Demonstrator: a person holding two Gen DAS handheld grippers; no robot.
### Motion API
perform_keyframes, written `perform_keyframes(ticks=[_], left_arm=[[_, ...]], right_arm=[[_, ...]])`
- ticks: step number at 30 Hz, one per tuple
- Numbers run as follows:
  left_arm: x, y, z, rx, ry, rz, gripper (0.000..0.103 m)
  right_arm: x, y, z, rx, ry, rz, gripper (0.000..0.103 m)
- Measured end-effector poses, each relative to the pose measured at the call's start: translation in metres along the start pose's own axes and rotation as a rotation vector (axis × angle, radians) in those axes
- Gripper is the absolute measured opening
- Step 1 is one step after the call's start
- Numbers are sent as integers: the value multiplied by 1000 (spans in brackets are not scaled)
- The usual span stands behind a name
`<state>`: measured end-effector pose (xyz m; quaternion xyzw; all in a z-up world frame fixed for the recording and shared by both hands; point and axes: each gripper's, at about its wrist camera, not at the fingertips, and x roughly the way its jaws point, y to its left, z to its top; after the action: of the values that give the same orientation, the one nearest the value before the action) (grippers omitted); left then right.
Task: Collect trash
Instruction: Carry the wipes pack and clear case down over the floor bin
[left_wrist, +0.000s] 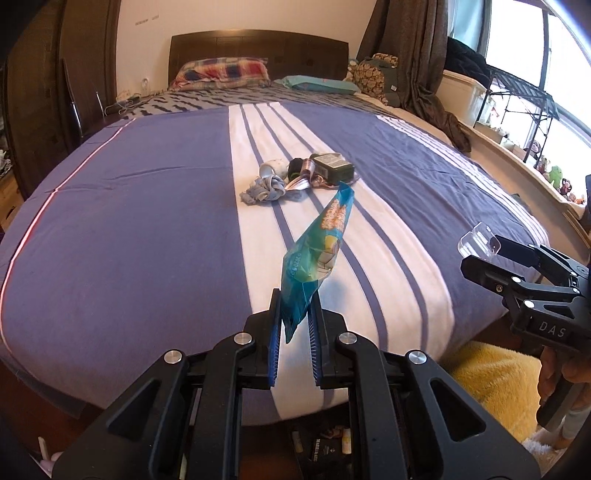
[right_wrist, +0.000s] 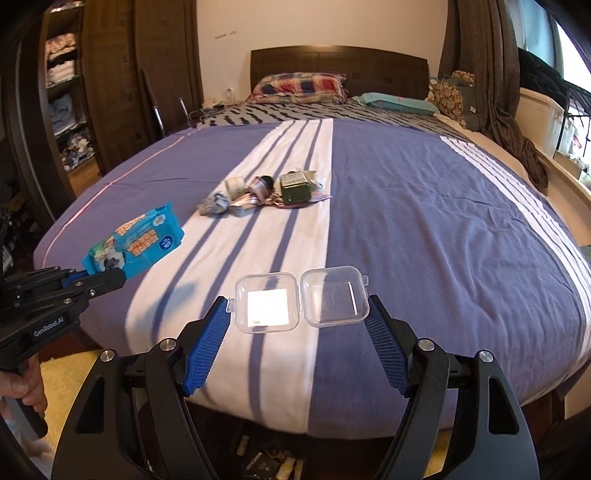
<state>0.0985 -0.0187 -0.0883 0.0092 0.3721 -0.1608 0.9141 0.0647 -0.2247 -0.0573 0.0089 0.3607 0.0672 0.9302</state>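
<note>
Left gripper (left_wrist: 295, 314): jaws nearly closed, pinching the near end of a blue wipes packet (left_wrist: 317, 251) raised above the bed (left_wrist: 129, 229)
Right gripper (right_wrist: 297, 325): jaws wide, clamping a clear hinged plastic case (right_wrist: 301, 299) lying open between the pads
Remaining trash (right_wrist: 266, 192): small pile on the white stripe, far middle of the bed
Pillows (right_wrist: 299, 86): far end, by the headboard

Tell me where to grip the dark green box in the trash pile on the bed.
Grip the dark green box across its two long side walls, coming from above at the near end. It lies flat with its flat sides exposed; a wrapper crowds its left, so keep the fingers narrow there.
</note>
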Motion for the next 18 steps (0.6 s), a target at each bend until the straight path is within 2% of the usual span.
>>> perform_keyframes(ticks=[10,18], left_arm=[[-46,-2,-43,-2,-20,12,12],[-45,-9,-91,-5,54,0,12]], right_arm=[[-38,15,-39,-2,-9,27,75],[-32,16,-82,20,79,45,75]])
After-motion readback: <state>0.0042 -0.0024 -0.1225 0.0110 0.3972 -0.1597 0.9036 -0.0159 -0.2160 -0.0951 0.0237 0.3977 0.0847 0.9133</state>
